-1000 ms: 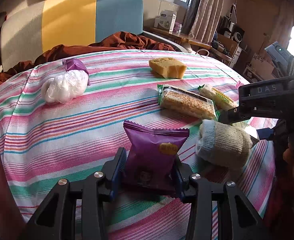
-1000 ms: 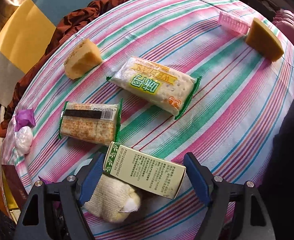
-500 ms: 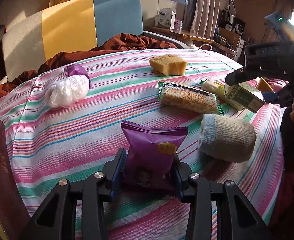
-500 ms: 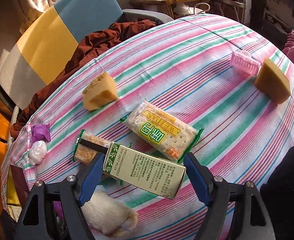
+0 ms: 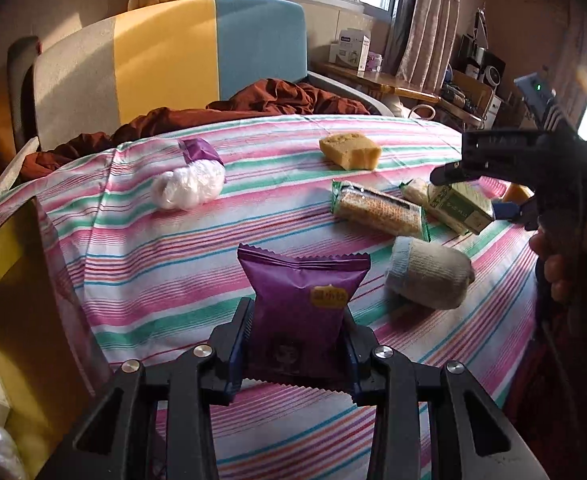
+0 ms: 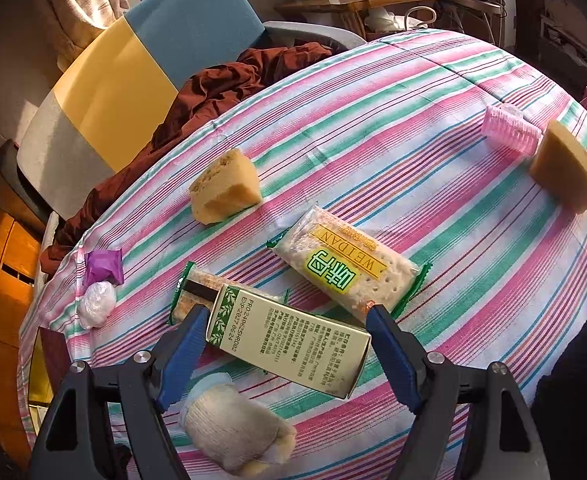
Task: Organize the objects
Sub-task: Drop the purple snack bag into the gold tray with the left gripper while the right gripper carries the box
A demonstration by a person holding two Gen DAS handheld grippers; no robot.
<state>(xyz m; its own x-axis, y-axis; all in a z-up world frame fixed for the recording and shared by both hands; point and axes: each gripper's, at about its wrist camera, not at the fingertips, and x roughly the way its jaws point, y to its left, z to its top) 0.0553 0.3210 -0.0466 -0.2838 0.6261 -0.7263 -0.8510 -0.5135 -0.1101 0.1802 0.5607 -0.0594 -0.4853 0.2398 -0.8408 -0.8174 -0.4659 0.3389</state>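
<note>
In the left wrist view my left gripper [image 5: 297,332] has its jaws closing on a purple snack packet [image 5: 301,292]. The pads press its sides, and it hangs upright above the striped tablecloth [image 5: 165,264]. My right gripper [image 6: 287,316] is shut across a cream and green carton [image 6: 289,344] and holds it tilted in the air over the cracker packs. The left wrist view shows that carton [image 5: 459,206] and the right gripper [image 5: 473,192] at the right, held by a hand [image 5: 553,264].
On the cloth lie a rolled beige sock [image 6: 237,428], a brown cracker pack [image 5: 377,210], a WEIDAN cracker pack [image 6: 345,268], a yellow sponge [image 6: 225,186], a white bag ball [image 5: 189,184], a pink roller [image 6: 511,130] and an orange wedge [image 6: 565,168]. A yellow-lined box [image 5: 13,280] stands at the left edge.
The left gripper has risen and drawn back with the purple packet. The right gripper has lifted the carton off the cloth and tipped its view upward.
</note>
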